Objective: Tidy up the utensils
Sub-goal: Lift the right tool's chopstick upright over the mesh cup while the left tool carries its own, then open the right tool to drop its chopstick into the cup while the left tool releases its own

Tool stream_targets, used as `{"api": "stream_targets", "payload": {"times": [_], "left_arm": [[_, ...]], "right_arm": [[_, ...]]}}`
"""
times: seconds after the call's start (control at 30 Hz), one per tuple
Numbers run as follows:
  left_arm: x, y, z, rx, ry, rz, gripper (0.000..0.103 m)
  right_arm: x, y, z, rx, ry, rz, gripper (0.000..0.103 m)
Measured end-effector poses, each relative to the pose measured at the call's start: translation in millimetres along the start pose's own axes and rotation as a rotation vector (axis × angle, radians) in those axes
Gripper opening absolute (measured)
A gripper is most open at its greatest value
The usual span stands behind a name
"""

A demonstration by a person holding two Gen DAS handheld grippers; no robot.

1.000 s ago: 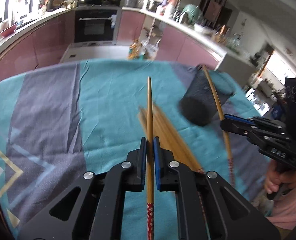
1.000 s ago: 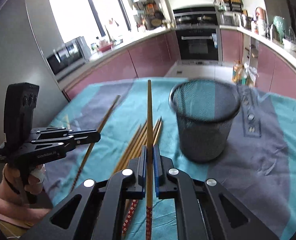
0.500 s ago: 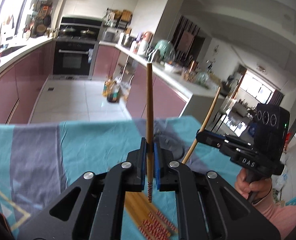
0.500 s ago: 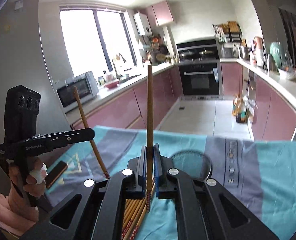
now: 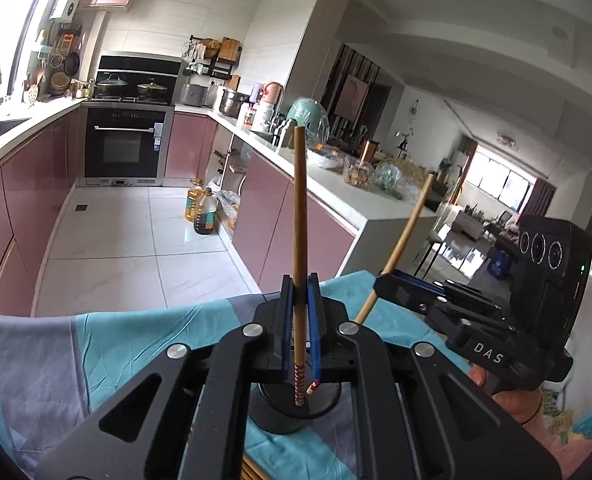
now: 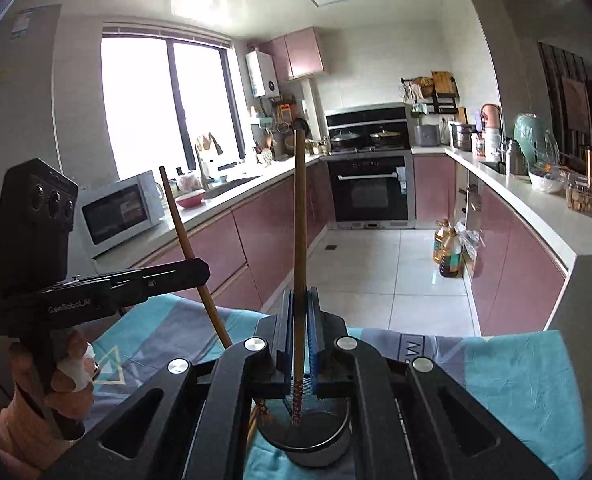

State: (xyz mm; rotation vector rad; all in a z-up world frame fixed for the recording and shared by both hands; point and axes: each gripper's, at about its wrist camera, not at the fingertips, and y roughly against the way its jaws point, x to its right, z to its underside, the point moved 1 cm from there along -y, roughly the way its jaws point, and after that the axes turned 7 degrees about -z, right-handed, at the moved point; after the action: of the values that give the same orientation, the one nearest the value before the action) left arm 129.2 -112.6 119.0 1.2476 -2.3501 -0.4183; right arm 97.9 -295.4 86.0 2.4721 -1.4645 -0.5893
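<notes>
Pink-cabinet kitchen, and a table under a teal and grey cloth (image 5: 96,344). Both grippers hold 1 chopstick each, upright, right above the black mesh cup (image 5: 292,408). The left gripper (image 5: 300,312) has its jaws pinched narrow on its chopstick (image 5: 299,208), patterned red end pointing down into the cup mouth. Same deal for the right gripper (image 6: 300,320) and its chopstick (image 6: 299,216), with the tip just over the rim. These sticks look light, stiff and kinda slick, so I'd guess a grip low near the patterned end keeps them from swinging. A few more chopsticks (image 5: 252,470) lie on the cloth beside the cup.
</notes>
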Motion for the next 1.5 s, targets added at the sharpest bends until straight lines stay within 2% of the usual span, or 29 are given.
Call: {"api": "stream_targets", "payload": {"times": [0.17,0.33,0.53,0.6,0.67,0.7,0.77,0.9,0.97,1.0,1.1,1.23,1.33,1.5], "left_arm": [[7,-40,21,-0.121,-0.044,-0.015,0.008],[-3,-82,51,-0.226,-0.059,-0.028,0.008],[-13,-106,60,-0.245,-0.075,-0.043,0.008],[-14,-109,62,-0.242,-0.078,-0.052,0.011],[-15,-111,63,-0.234,-0.080,-0.070,0.026],[-17,-112,63,-0.229,-0.080,-0.075,0.029],[-19,-108,64,-0.215,-0.076,-0.086,0.030],[-28,-81,65,-0.151,-0.061,-0.114,0.035],[-38,-63,69,-0.106,-0.052,-0.134,0.046],[-42,-54,72,-0.091,-0.046,-0.136,0.048],[-61,-27,91,-0.077,-0.029,-0.177,0.057],[-86,-4,122,-0.107,-0.015,-0.247,0.070],[-101,4,148,-0.133,-0.004,-0.308,0.083],[-116,6,185,-0.176,0.004,-0.379,0.086]], "right_arm": [[10,-26,17,-0.114,-0.011,-0.005,0.005],[12,-50,36,-0.239,-0.015,-0.004,0.005],[15,-66,41,-0.283,-0.034,0.007,0.006],[15,-70,40,-0.280,-0.041,0.013,0.008],[15,-72,40,-0.274,-0.056,0.017,0.010],[16,-72,39,-0.268,-0.065,0.016,0.018],[17,-70,40,-0.253,-0.079,0.021,0.026],[12,-54,43,-0.205,-0.085,0.012,0.029],[7,-42,44,-0.182,-0.069,-0.003,0.035],[3,-36,45,-0.172,-0.058,-0.015,0.043],[-17,-18,58,-0.159,0.008,-0.048,0.051],[-38,-13,80,-0.200,0.048,-0.093,0.052],[-48,-21,100,-0.261,0.041,-0.118,0.053],[-58,-52,138,-0.381,0.004,-0.121,0.053]]}}
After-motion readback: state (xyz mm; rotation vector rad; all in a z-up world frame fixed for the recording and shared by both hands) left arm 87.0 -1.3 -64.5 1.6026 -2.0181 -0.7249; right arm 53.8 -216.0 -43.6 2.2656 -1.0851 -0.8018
